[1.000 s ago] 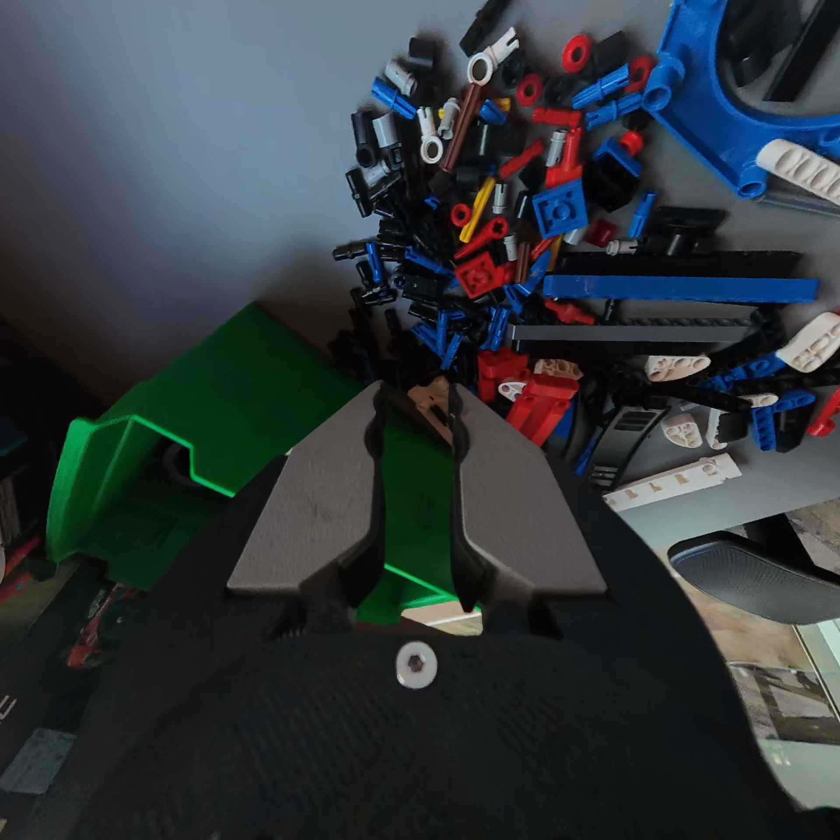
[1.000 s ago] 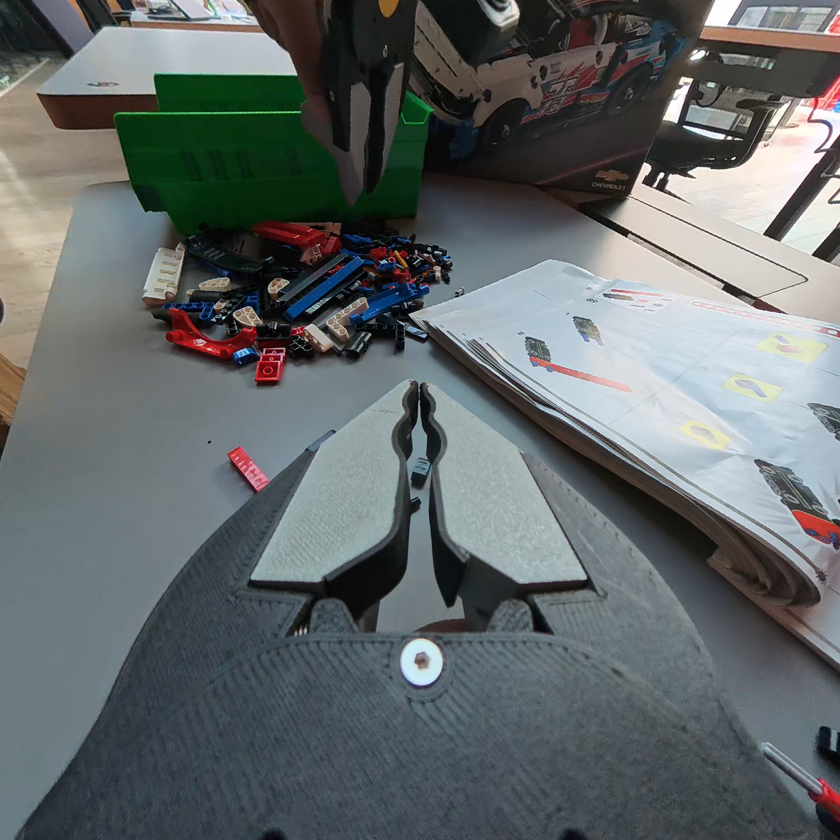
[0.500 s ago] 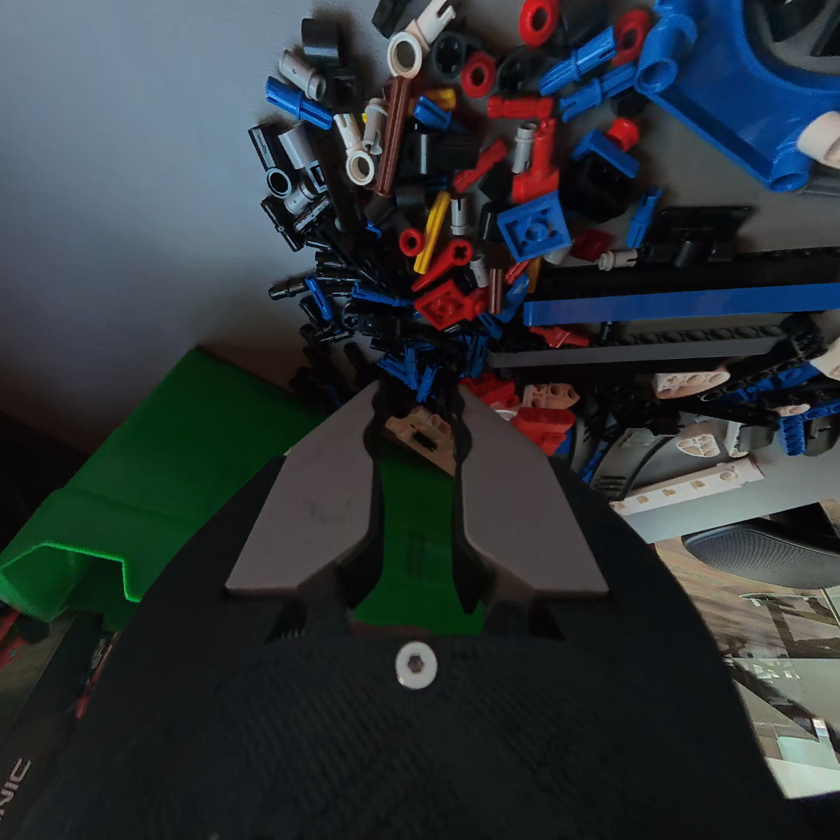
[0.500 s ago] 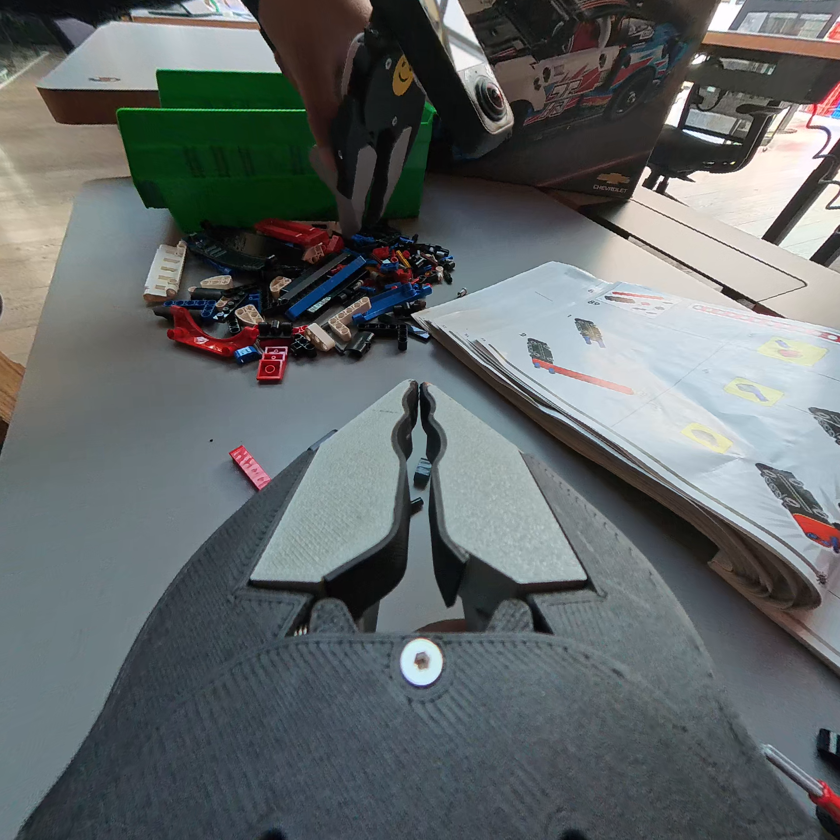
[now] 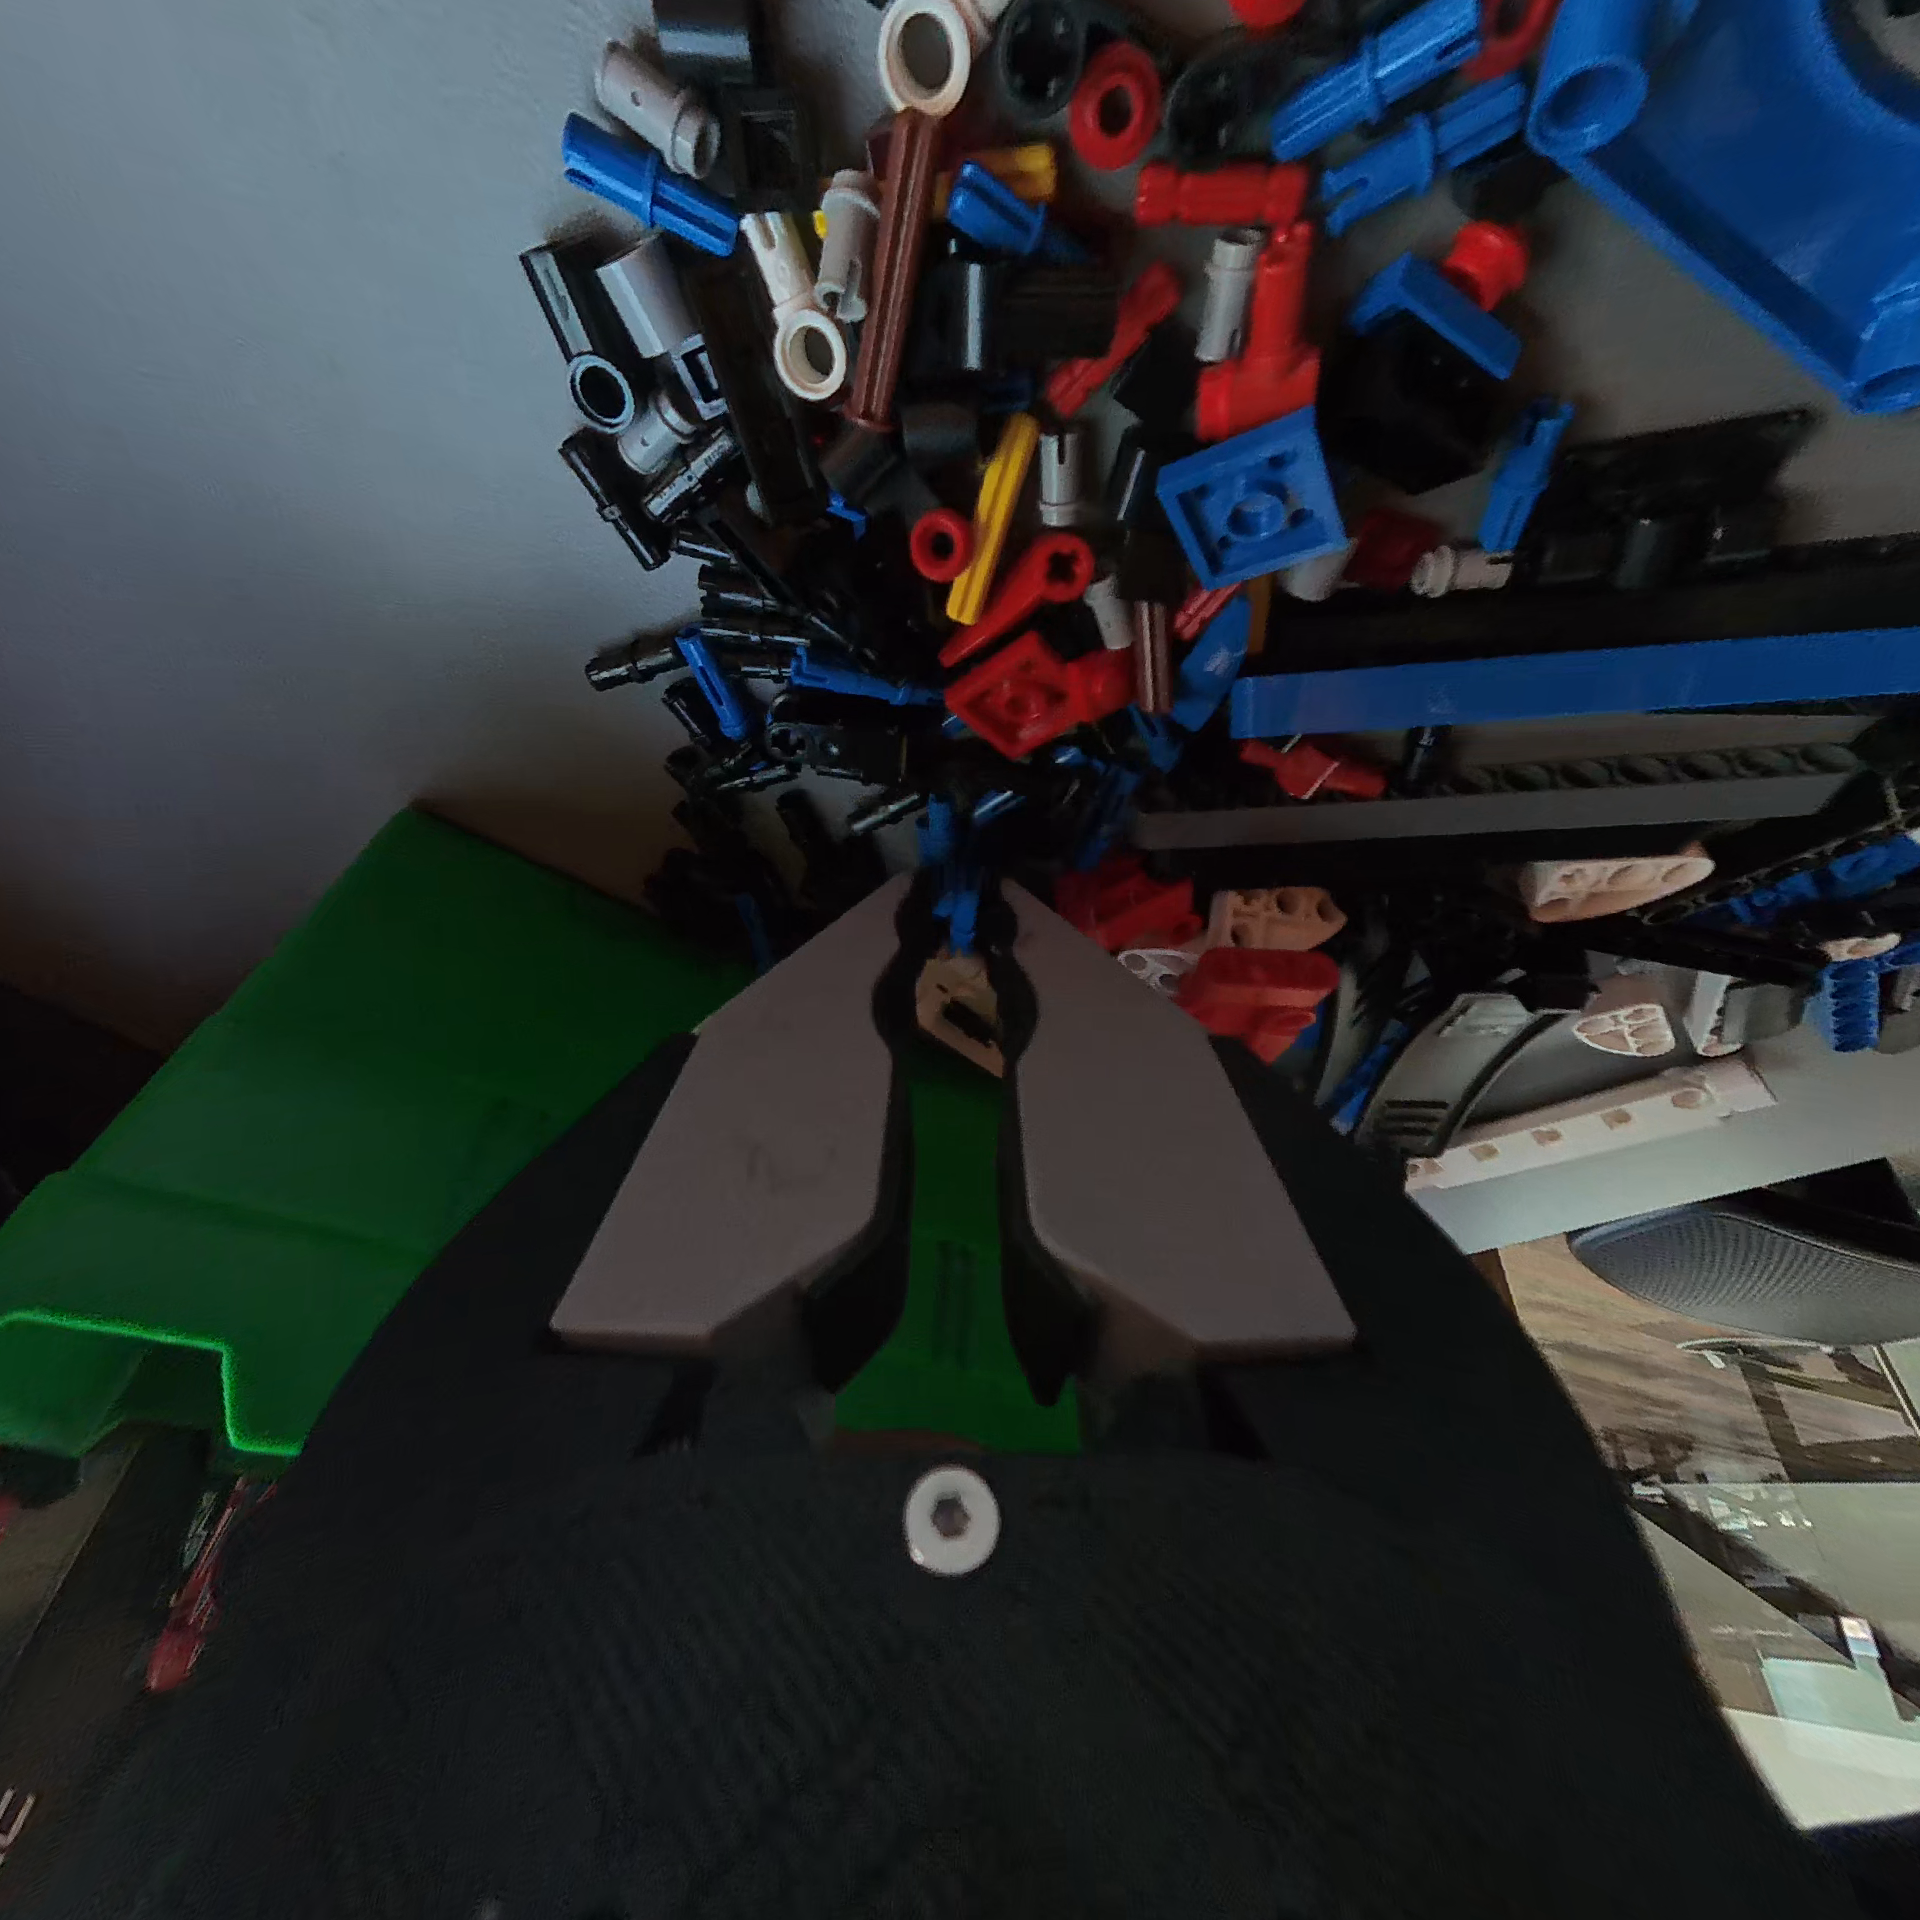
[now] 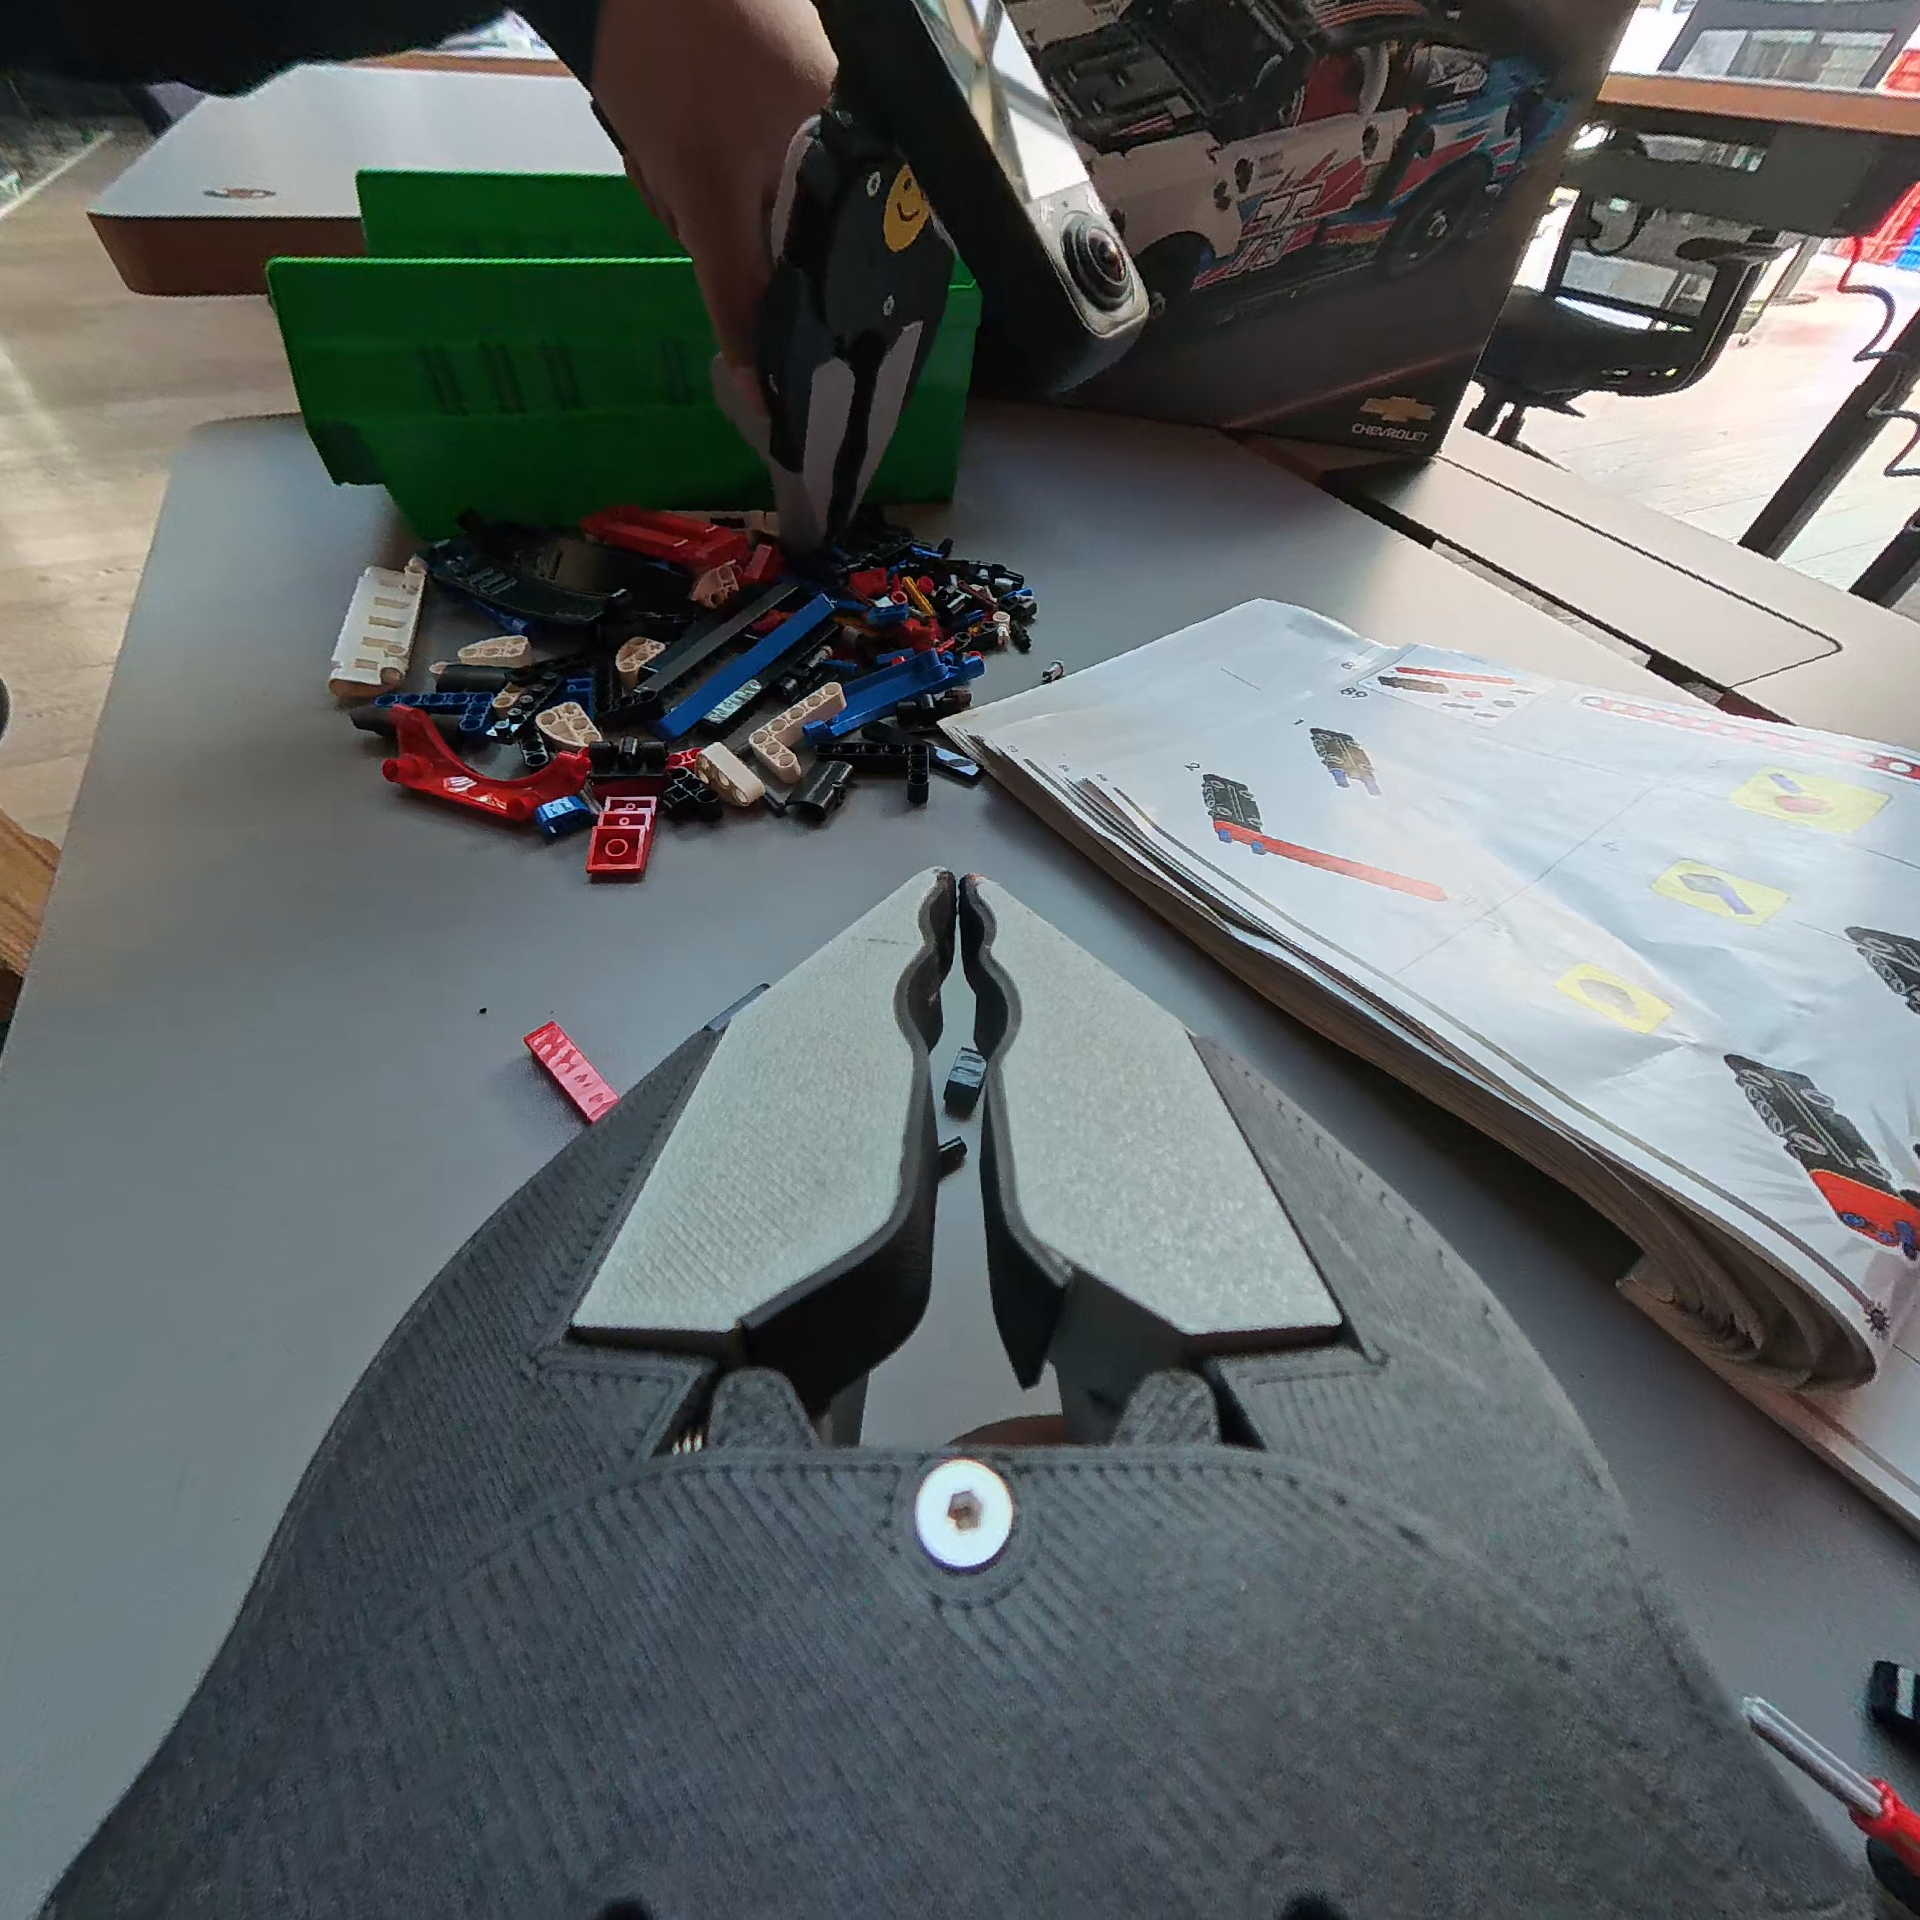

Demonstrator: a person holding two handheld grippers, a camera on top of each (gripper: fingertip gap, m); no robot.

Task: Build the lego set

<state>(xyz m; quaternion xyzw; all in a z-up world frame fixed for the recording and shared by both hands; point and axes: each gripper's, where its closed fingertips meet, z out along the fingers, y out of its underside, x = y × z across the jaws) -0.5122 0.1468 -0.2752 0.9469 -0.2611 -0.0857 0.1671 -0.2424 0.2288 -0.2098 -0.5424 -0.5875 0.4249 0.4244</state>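
Reaching down at the near edge of a pile of loose building pieces (image 5: 1039,623), the left gripper (image 5: 961,914) has its fingers drawn close together around a small beige piece (image 5: 951,1003) with a black pin in it. Both pads seem to bear on its sides. The beige piece sits at mid-frame just behind the fingertips, its long axis running along the fingers. Short blue pins (image 5: 961,883) lie at the tips themselves, and the green bin (image 5: 364,1039) is to the lower left.

The right gripper (image 6: 957,883) is well apart from the pile, at mid-frame above the bare tabletop (image 6: 312,1039), its fingers closed tip to tip with nothing between them. A tiny black piece (image 6: 964,1075) lies on the tabletop below them and a red tile (image 6: 569,1070) to their left.

At right lies an open instruction booklet (image 6: 1507,935) with printed pictures and step numbers. The car box (image 6: 1299,208) at the top bears a maker's emblem and lettering.
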